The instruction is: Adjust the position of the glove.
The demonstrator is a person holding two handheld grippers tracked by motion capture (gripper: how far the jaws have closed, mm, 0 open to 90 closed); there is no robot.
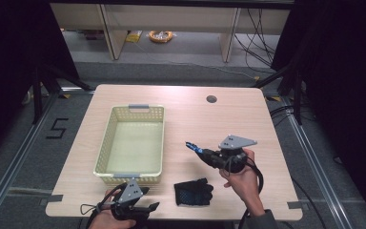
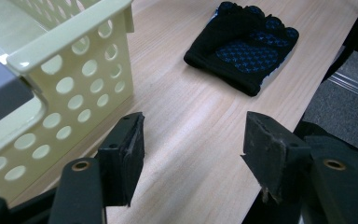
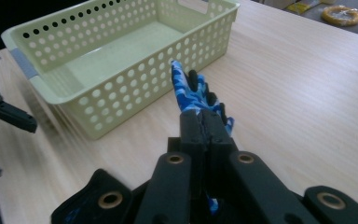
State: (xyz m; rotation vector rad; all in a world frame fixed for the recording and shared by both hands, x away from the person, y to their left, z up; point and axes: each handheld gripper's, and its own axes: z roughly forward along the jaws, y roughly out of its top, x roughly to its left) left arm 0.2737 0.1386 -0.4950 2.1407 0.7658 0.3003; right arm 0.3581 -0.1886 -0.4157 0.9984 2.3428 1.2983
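A basket [image 1: 131, 143] is set on the left half of the table [image 1: 238, 119], and a glove [image 1: 193, 192] is laid flat to its right, near the front edge. A second glove [image 3: 196, 93], apparently lifted clear of the table, is clamped in the right gripper [image 1: 196, 149], right of the basket and behind the flat glove. The left gripper [image 1: 145, 209] is held at the front edge, just before the basket's near wall.

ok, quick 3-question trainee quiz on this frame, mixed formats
1. True or false: the basket already holds a glove.
2. What does the right tool grip? A) blue camouflage glove B) black glove C) basket handle
3. Fill in: the left tool is ____, with nothing between its pads.

Key: 1 false, the basket is empty. 2 A. 3 open.
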